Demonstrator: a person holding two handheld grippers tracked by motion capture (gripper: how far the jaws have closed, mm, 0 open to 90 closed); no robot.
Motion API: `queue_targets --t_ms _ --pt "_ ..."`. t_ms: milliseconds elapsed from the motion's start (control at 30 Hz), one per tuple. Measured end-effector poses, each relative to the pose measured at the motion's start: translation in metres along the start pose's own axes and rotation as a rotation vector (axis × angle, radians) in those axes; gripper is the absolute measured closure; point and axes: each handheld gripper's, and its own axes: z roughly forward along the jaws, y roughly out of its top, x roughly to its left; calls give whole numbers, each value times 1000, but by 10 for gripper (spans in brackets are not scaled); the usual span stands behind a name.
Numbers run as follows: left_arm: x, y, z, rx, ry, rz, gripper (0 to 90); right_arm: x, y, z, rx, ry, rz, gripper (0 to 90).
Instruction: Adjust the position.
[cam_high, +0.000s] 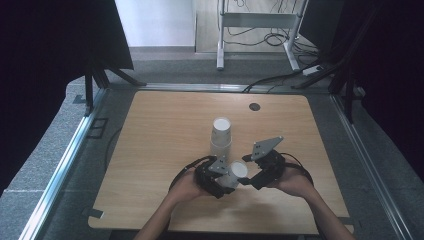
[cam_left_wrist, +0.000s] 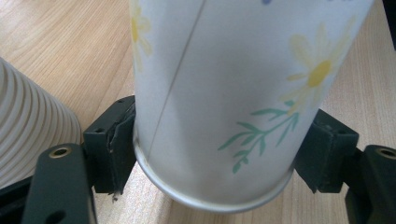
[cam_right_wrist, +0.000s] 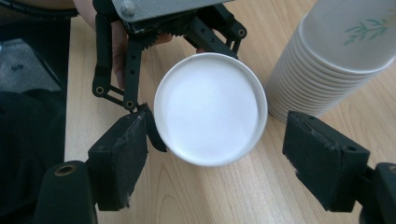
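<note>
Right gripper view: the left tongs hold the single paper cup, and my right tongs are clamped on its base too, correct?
Not quite. The left tongs do hold the single paper cup, but the right tongs are not clamped on it: in the right gripper view their pads stand clear of the cup's white base, one on either side. The stack of cups sits beside it.
</note>
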Motion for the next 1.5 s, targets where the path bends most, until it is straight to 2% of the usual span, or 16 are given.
queue_targets --t_ms 400,533,667,767,1100,1167,1200,1400,1500 --pt "-2 3 3 16 0 13 236 -1 14 16 114 22 -25 251" --pt "-2 3 3 22 2 15 236 -1 14 18 129 21 -34 274" --pt "-2 3 4 24 3 16 236 -1 14 19 137 40 -31 337" --pt "-2 2 4 22 0 17 235 -1 13 18 138 40 -17 348" --pt "0 1 -1 -23 -13 1 170 -5 3 8 37 61 42 357" --pt "0 0 -2 -31 -15 1 169 -7 0 6 9 61 54 358" --pt "0 0 -3 -36 -16 0 169 -8 -5 3 -25 70 72 358" --pt "0 -1 -5 -61 -21 -4 168 -11 -16 0 -82 78 109 359" --pt "0 -1 -7 -76 -24 -7 168 -12 -25 -2 -135 89 128 359"
